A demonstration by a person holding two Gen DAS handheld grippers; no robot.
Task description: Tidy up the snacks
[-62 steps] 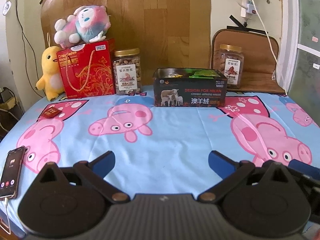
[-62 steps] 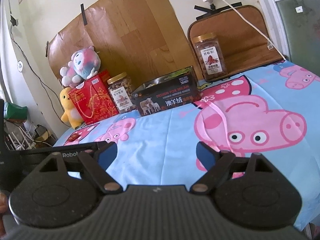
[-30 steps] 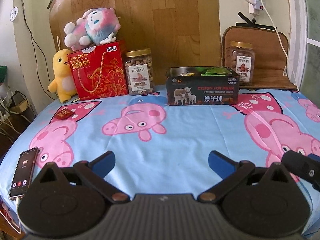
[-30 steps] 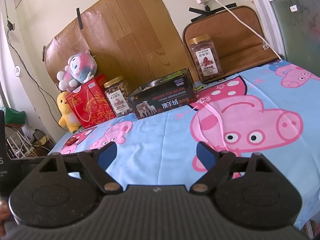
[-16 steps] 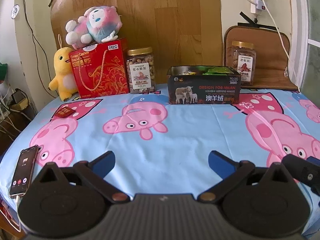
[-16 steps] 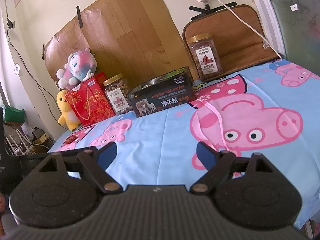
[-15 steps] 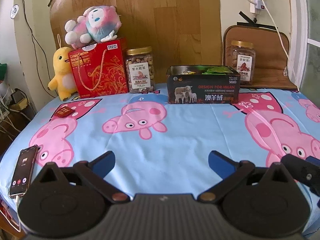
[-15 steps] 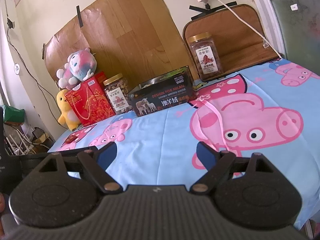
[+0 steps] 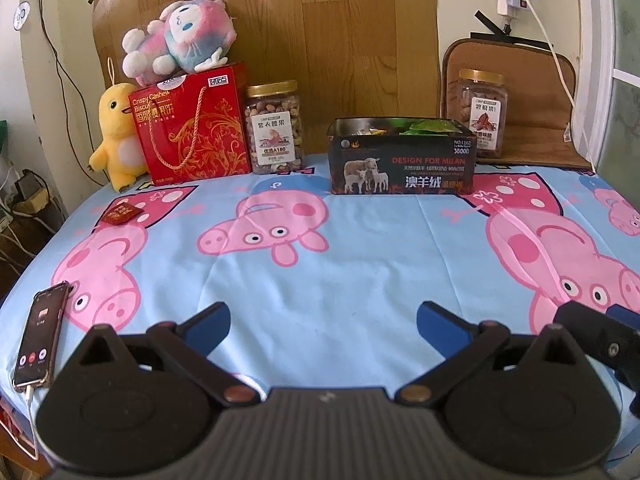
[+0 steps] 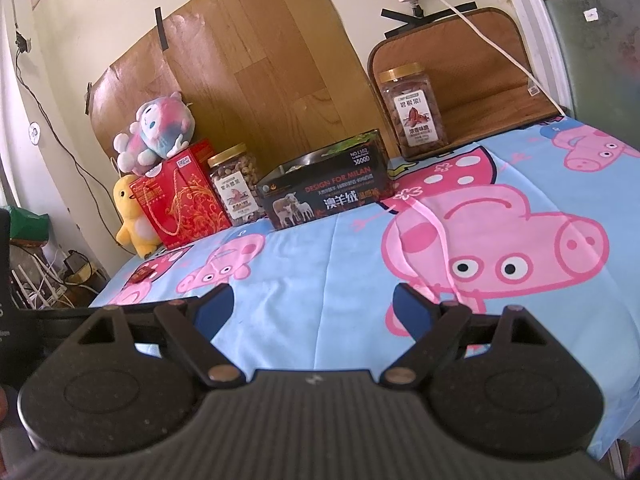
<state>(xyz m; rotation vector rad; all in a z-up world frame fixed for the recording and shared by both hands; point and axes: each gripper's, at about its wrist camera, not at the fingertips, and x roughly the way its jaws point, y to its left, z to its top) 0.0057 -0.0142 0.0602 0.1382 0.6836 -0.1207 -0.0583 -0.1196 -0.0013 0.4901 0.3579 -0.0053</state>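
Note:
A small red snack packet [image 9: 121, 213] lies on the left of the pig-print tablecloth; it also shows in the right wrist view [image 10: 143, 275]. A dark open box [image 9: 402, 168] with packets inside stands at the back centre, also in the right wrist view [image 10: 326, 198]. My left gripper [image 9: 322, 326] is open and empty over the near edge. My right gripper [image 10: 313, 307] is open and empty, and part of it shows at the left view's right edge [image 9: 596, 334].
At the back stand a red gift box [image 9: 191, 128], a nut jar [image 9: 275, 122], a second jar [image 9: 478, 114], a yellow duck toy [image 9: 116, 136] and a pink plush [image 9: 180, 46]. A phone [image 9: 38, 334] lies near the front left edge.
Both views have shifted only slightly. Both grippers stay open and empty, and nothing on the table has moved.

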